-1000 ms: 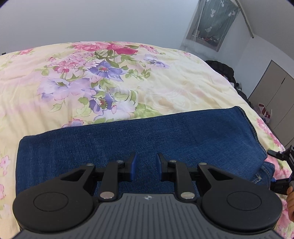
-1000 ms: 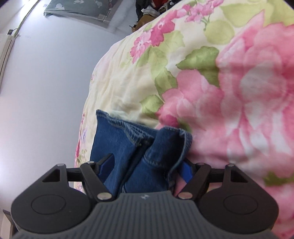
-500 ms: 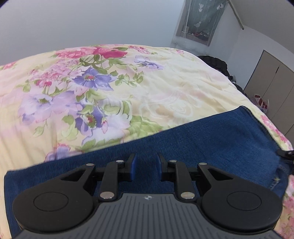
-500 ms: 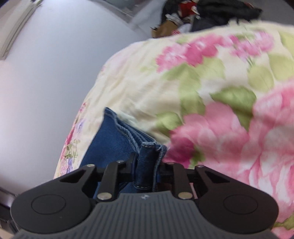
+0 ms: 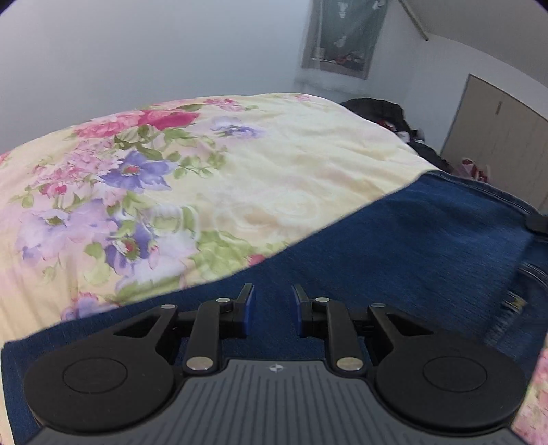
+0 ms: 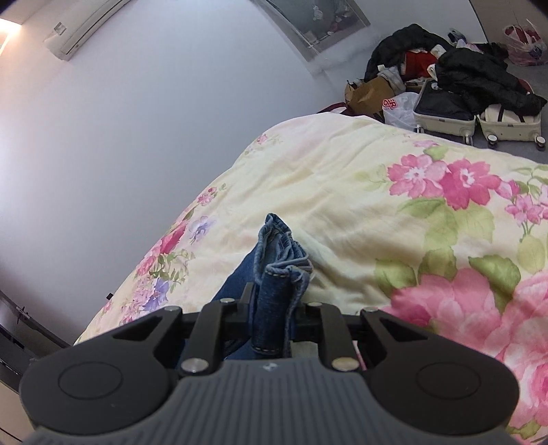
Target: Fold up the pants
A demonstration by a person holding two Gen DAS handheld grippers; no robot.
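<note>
Pants (image 5: 394, 246): dark blue denim with pale stitching. Quilt (image 5: 291, 164): cream ground printed with pink, magenta and violet flowers and green leaves. Left gripper (image 5: 272, 308): black body, blue pads (image 5: 249, 309), grey ribbed housing. Wall (image 6: 154, 119): plain white. Suitcases (image 6: 445, 118): cream with dark panels.

We see pale grey walls (image 6: 144, 143), a white wall-mounted air conditioner (image 6: 85, 29), beige wardrobe doors (image 5: 496, 143), and cream open suitcases (image 6: 476, 119) on the grey floor (image 6: 524, 82).
</note>
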